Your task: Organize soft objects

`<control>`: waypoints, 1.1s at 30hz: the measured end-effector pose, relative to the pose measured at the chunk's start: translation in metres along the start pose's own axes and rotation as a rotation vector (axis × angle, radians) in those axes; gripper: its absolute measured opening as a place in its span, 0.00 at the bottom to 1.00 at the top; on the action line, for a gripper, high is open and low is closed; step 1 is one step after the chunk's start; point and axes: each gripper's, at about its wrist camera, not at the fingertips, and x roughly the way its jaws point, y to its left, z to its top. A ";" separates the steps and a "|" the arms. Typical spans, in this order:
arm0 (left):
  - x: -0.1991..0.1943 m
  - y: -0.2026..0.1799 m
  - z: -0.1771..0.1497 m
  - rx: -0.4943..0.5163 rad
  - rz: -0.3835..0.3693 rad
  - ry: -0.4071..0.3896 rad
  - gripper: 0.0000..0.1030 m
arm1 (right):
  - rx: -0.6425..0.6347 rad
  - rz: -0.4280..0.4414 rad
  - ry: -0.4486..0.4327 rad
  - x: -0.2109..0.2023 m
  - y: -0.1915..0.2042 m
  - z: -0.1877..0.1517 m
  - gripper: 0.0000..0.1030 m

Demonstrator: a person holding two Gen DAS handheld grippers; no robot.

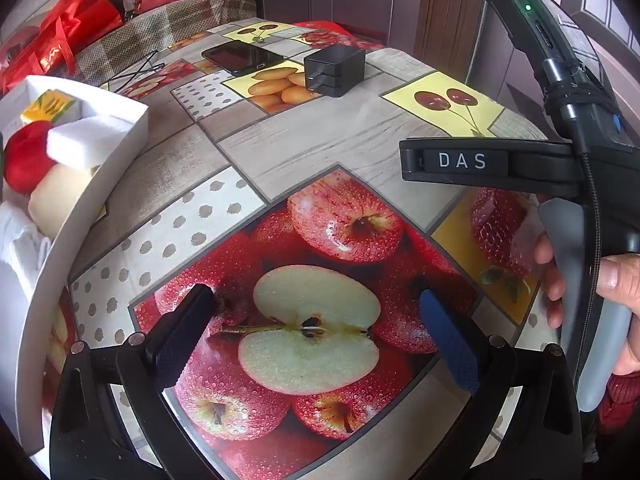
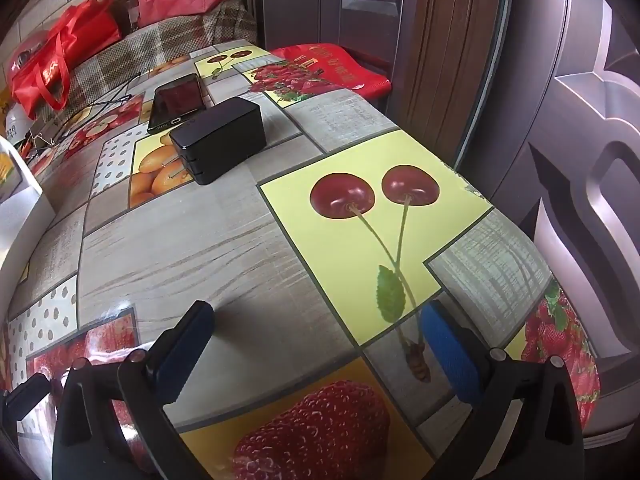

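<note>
Soft objects [image 1: 36, 160] boxed; left gripper [image 1: 316, 332] tilted down.

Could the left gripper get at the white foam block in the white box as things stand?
Probably yes. The left gripper hangs over bare tablecloth with its jaws wide and empty, and the white foam block lies uncovered on top in the open white box to its left, with nothing between.

Glossy printed oilcloth [image 2: 168, 248]; shiny black plastic charger [image 2: 218, 144]; matt white foam block [image 1: 88, 142].

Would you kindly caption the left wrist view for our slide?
Open left gripper over fruit-print tablecloth; white box of soft objects at left.
</note>
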 end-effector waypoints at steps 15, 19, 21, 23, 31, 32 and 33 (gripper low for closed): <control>0.000 0.000 0.000 0.000 0.000 0.000 1.00 | -0.022 -0.001 0.001 -0.001 0.009 0.001 1.00; 0.000 0.000 0.000 0.000 0.000 0.000 1.00 | -0.032 -0.008 0.002 0.001 0.011 0.002 1.00; 0.000 0.000 0.000 0.000 0.000 0.000 1.00 | -0.033 -0.012 0.000 0.001 0.012 0.002 1.00; 0.000 0.000 0.000 0.000 -0.001 0.000 1.00 | -0.032 -0.015 -0.001 0.001 0.012 0.002 1.00; -0.003 0.001 0.000 0.000 0.000 0.000 1.00 | -0.026 -0.016 -0.003 0.002 0.012 0.001 1.00; -0.003 0.000 0.000 0.000 0.000 0.000 0.99 | -0.026 -0.015 -0.004 0.002 0.012 0.001 1.00; -0.003 0.000 0.000 0.000 0.000 0.000 1.00 | -0.025 -0.015 -0.004 0.002 0.012 0.001 1.00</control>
